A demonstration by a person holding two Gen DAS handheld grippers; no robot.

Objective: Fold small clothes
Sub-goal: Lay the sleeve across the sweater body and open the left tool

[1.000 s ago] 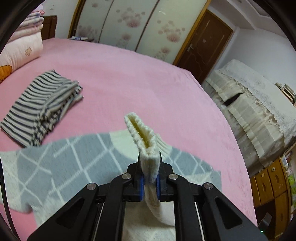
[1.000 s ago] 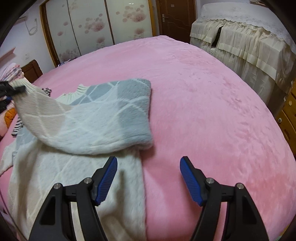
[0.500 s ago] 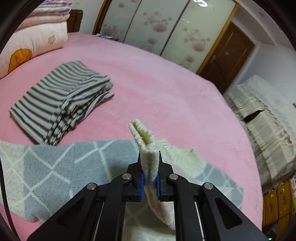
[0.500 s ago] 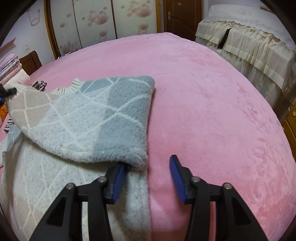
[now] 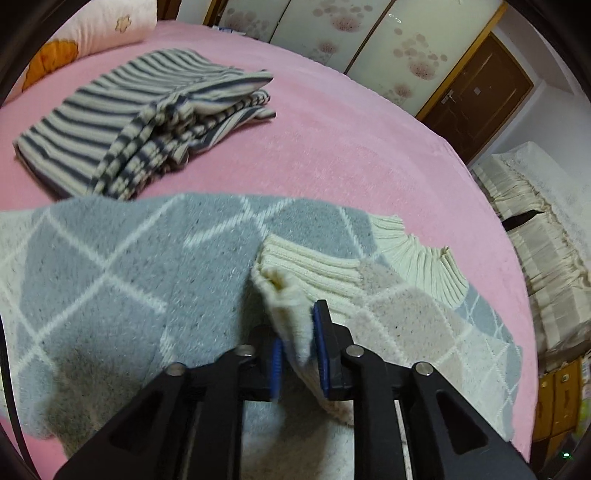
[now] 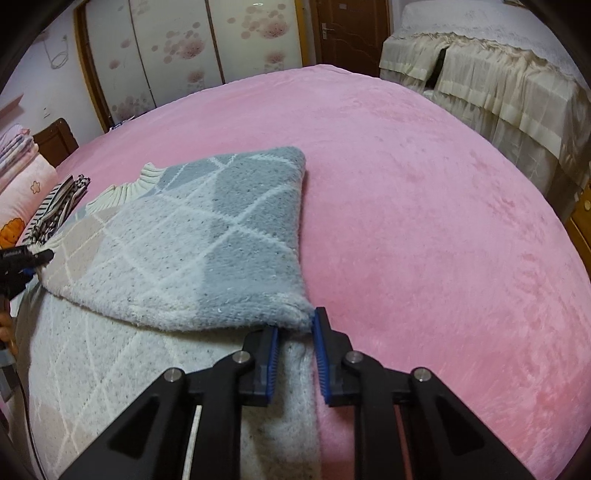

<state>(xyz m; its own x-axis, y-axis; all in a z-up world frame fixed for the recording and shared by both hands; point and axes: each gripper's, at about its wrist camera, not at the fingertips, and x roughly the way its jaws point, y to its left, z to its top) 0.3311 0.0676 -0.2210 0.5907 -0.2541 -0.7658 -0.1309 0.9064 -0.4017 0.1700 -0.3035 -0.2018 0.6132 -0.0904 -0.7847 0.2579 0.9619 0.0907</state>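
Observation:
A fuzzy grey, cream and beige diamond-pattern sweater (image 5: 122,266) lies on the pink bed (image 5: 332,147). My left gripper (image 5: 298,343) is shut on its ribbed cream sleeve cuff (image 5: 291,291), holding the sleeve low over the sweater body. In the right wrist view the sleeve (image 6: 207,243) lies folded across the body. My right gripper (image 6: 295,341) has closed to a narrow gap around the sweater's side edge at the fold, with fabric between the blue pads (image 6: 320,354).
A folded navy-and-cream striped garment (image 5: 140,122) lies on the bed beyond the sweater. A pink pillow (image 5: 88,26) is at the far left. A cream-covered bed (image 6: 491,74), a brown door (image 5: 476,92) and floral wardrobe doors (image 6: 177,48) stand beyond.
My left gripper has lowered the cuff down onto the sweater and moved toward the striped garment. My right gripper has moved in to the sweater's edge and closed from wide open.

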